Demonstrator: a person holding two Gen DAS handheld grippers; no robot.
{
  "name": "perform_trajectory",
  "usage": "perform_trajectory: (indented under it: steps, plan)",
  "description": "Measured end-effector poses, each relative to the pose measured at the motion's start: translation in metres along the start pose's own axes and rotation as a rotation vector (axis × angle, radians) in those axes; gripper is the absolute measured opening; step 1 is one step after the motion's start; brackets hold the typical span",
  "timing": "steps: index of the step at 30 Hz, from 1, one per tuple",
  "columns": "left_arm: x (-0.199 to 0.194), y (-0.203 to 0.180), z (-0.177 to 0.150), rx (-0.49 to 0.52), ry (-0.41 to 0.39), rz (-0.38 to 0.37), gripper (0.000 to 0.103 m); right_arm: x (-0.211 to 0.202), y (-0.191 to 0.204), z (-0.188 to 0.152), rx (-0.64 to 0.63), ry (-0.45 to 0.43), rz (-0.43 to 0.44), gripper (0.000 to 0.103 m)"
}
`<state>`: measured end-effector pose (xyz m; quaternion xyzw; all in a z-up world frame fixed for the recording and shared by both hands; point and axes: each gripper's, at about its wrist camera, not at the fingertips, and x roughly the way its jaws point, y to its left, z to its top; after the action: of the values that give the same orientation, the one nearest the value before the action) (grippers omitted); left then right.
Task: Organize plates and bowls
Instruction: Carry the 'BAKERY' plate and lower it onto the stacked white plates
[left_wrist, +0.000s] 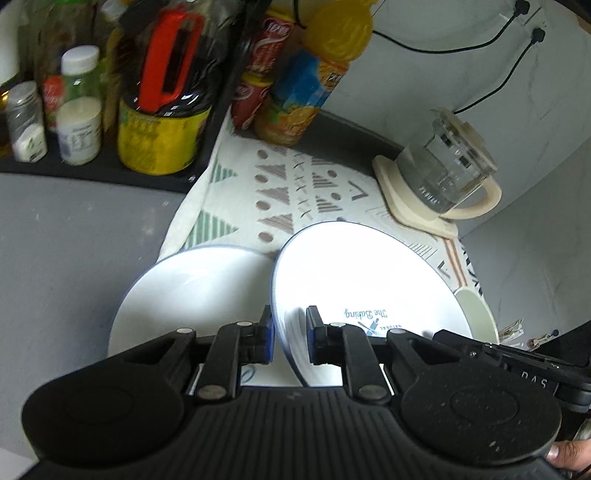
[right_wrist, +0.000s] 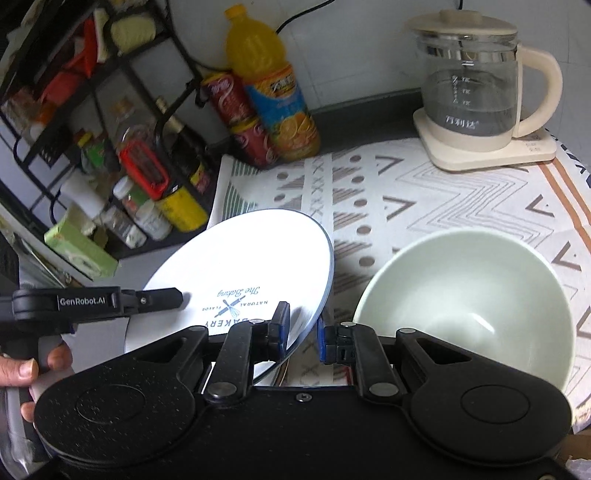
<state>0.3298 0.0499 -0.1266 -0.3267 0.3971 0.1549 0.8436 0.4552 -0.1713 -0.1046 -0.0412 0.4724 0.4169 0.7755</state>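
1. The printed plate (left_wrist: 369, 280), white with a blue rim and bakery lettering, sits tilted between both pairs of our jaws, its raised edge up off the patterned mat (left_wrist: 295, 184).
2. Our left gripper (left_wrist: 290, 332) straddles the plate's near-left rim, one blue pad on each side of it. The pads stand a little apart from the rim in this view, so we cannot tell whether they press it.
3. Our right gripper (right_wrist: 303, 334) straddles the plate (right_wrist: 240, 266) at its opposite rim. The left pad lies against the plate's face, while the right pad stands clear of the edge with a gap showing, so these jaws look open.
4. A second white plate (left_wrist: 192, 288) lies flat just left of our left jaws, partly under the tilted plate's rim.
5. A pale green bowl (right_wrist: 469, 295) stands upright on the mat just right of our right jaws, near the plate but apart from it.
6. Ahead of the right jaws and to the right stands a glass kettle (right_wrist: 472, 85) on its cream base.
7. Ahead and left of both jaws are an orange drink bottle (right_wrist: 273, 85), red cans and a black rack (right_wrist: 110, 92) of jars.
8. A hand (right_wrist: 22, 365) grips the left tool's handle at the left of the right jaws.
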Motion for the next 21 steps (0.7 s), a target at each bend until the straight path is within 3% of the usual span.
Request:
perform_trajectory:
  steps: [21]
  plan:
    - [0.014, 0.037, -0.038, -0.034, 0.076, 0.078, 0.016, 0.017, 0.044, -0.056, -0.076, 0.072, -0.091, 0.017]
